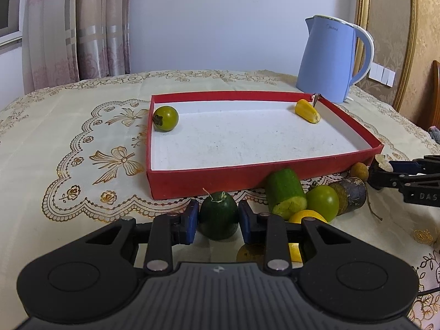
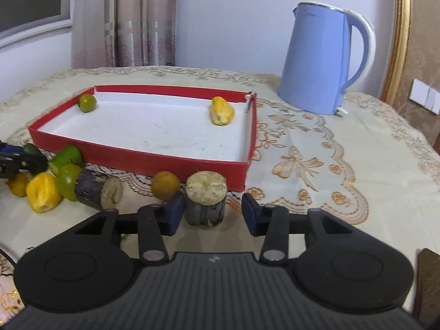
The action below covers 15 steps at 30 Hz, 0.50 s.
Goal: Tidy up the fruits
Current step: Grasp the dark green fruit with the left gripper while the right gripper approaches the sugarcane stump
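My left gripper [image 1: 218,214] is shut on a dark green round fruit [image 1: 218,217] that rests on the tablecloth in front of the red tray [image 1: 209,184]. My right gripper [image 2: 210,211] is open around an upright dark-barked cane stub [image 2: 206,200]. Its left pad touches the stub and a gap shows at the right pad. In the tray lie a green round fruit [image 1: 165,118] at the far left and a yellow piece [image 1: 308,111] at the far right. Between the grippers sit a light green cylinder [image 1: 286,192], a green fruit [image 1: 323,202] and a lying cane piece [image 1: 353,195].
A blue kettle [image 2: 321,63] stands behind the tray's right corner. An orange-yellow round fruit [image 2: 165,185] lies against the tray's front wall [image 2: 137,156], just left of my right gripper. A yellow piece [image 2: 44,196] lies by the pile. Curtains and a wall stand behind the table.
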### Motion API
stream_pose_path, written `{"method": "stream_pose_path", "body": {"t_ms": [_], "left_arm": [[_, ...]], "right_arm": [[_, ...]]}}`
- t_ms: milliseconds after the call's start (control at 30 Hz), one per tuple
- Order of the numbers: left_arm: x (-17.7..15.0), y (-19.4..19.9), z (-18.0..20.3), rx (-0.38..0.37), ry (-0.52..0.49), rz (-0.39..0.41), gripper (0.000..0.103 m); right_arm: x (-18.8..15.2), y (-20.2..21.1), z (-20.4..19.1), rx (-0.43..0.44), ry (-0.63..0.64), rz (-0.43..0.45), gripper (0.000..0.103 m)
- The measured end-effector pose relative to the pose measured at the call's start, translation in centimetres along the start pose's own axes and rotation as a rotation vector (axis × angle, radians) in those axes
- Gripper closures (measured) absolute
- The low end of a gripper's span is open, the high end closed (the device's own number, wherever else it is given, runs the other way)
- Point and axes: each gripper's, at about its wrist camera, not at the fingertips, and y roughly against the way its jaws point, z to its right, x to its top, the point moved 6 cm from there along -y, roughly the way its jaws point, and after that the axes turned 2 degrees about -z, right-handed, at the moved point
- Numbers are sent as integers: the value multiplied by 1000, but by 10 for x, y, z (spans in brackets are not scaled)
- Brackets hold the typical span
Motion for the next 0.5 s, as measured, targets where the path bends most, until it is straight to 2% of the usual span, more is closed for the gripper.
{"method": "stream_pose_path", "body": {"t_ms": [100,200,300,400,500], "left_arm": [[0,0,0,1,-2,1,73],[0,0,0,-1,2,0,73],[0,0,0,0,-1,0,73],[0,0,-1,3,-3,0,73],[0,0,0,3,-4,0,73]], "right_arm": [[4,3,-12,66,36,25,53],[7,3,-5,57,-8,32,53],[5,1,5,92,-73,22,53],[4,1,5,103,-74,22,54],[3,2,2,119,-67,24,62]]}}
